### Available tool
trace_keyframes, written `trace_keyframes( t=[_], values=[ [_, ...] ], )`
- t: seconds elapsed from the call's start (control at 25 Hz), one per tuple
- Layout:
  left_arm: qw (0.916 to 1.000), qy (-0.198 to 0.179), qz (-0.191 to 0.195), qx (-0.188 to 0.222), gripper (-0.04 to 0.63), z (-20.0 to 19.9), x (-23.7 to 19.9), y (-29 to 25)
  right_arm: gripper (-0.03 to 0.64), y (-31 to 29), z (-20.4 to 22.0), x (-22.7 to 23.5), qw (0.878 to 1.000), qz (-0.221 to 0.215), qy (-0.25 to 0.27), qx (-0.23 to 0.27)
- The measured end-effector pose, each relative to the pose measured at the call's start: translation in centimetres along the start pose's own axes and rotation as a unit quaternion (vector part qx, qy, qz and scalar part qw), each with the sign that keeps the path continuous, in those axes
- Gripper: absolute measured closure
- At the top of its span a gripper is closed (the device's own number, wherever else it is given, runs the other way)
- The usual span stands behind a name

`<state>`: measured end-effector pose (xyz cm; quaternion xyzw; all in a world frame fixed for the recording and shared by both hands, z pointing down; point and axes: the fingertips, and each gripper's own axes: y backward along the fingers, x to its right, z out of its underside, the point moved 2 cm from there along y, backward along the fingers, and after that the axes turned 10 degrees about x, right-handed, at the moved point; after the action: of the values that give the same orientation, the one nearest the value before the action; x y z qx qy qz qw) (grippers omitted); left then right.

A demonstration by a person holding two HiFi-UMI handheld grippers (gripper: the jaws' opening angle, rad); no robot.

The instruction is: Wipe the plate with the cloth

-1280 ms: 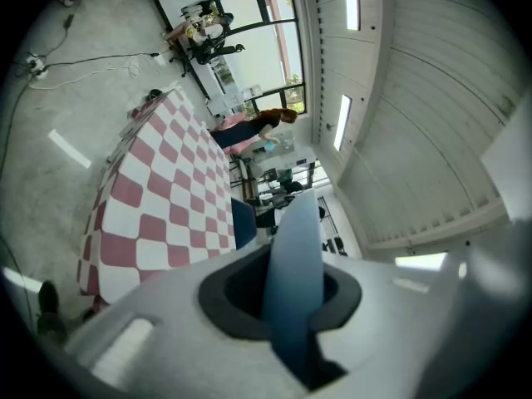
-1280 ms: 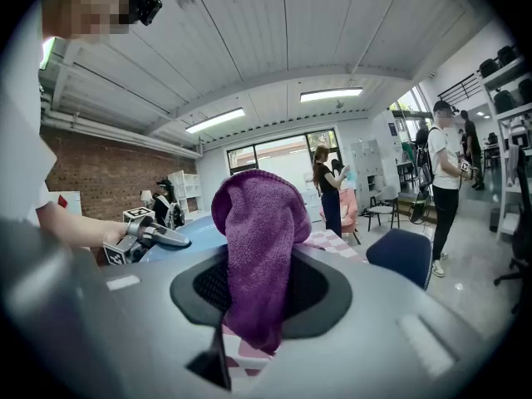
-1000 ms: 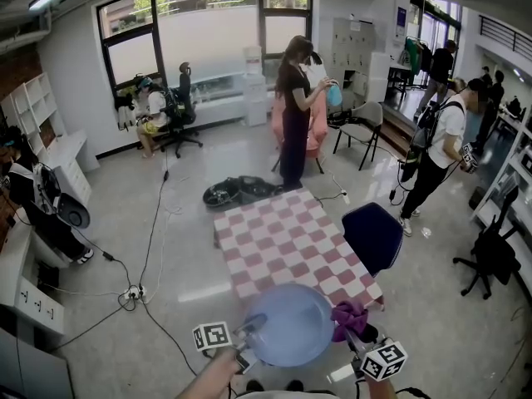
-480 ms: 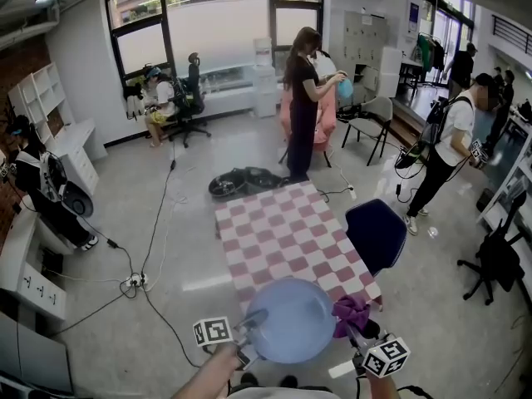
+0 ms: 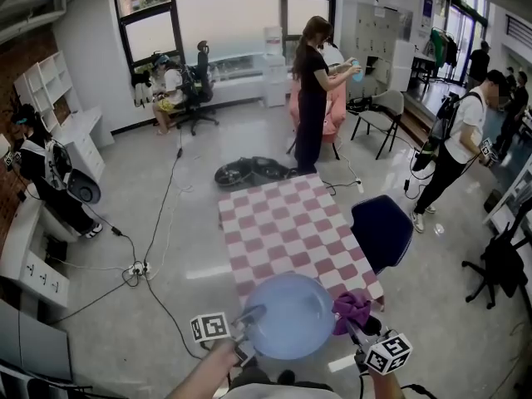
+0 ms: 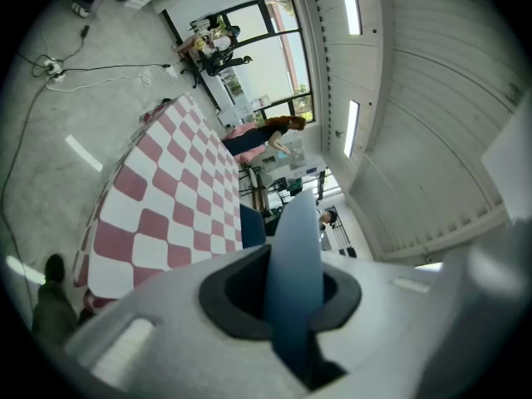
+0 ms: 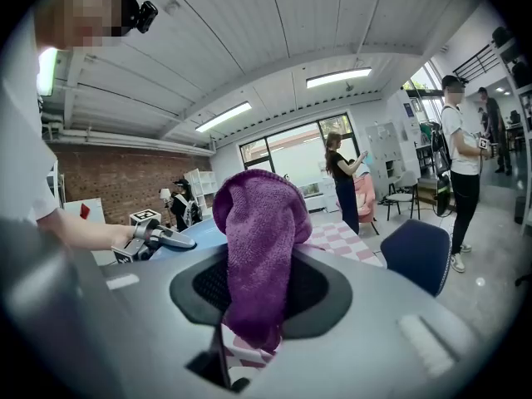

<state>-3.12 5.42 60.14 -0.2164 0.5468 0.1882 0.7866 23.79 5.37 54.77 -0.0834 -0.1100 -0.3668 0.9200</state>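
Pale blue round plate (image 5: 291, 316), held over the near end of the red-and-white checked bench (image 5: 278, 223). At left, left claw (image 5: 252, 314) closed tight on the plate's rim, seen edge-on between its jaws. At right, purple terry cloth (image 5: 351, 307) bunched against the plate's right rim, clamped in the closed right claw (image 5: 356, 329). Best done with a firm left pinch, cloth pressed flat, light circling strokes inward. Plate face turned up toward the head camera; round, so no long axis.
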Motion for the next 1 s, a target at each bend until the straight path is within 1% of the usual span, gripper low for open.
trace_keyframes(
  t=[0.12, 0.36, 0.64, 0.84, 1.0],
  values=[
    [1.0000, 0.002, -0.001, -0.003, 0.555, -0.9, -0.5, -0.9, 0.489, -1.4, 0.1, 0.2, 1.000, -0.005, 0.000, -0.006],
    [0.9998, 0.008, 0.001, -0.017, 0.557, -3.7, -2.3, -2.9, 0.489, -5.0, 0.4, 0.4, 1.000, 0.010, 0.002, -0.013],
    [0.9988, 0.003, 0.014, -0.047, 0.557, -9.0, -3.3, -5.7, 0.488, -10.1, -0.3, 0.4, 0.999, 0.024, 0.014, -0.017],
    [0.9976, -0.003, 0.018, -0.066, 0.557, -12.8, -4.5, -7.2, 0.488, -13.5, -0.6, 0.2, 0.999, 0.044, 0.009, -0.014],
    [0.9965, -0.001, 0.025, -0.080, 0.557, -15.3, -5.3, -8.7, 0.488, -16.1, -0.7, 0.0, 0.998, 0.056, 0.005, -0.014]
  ],
)
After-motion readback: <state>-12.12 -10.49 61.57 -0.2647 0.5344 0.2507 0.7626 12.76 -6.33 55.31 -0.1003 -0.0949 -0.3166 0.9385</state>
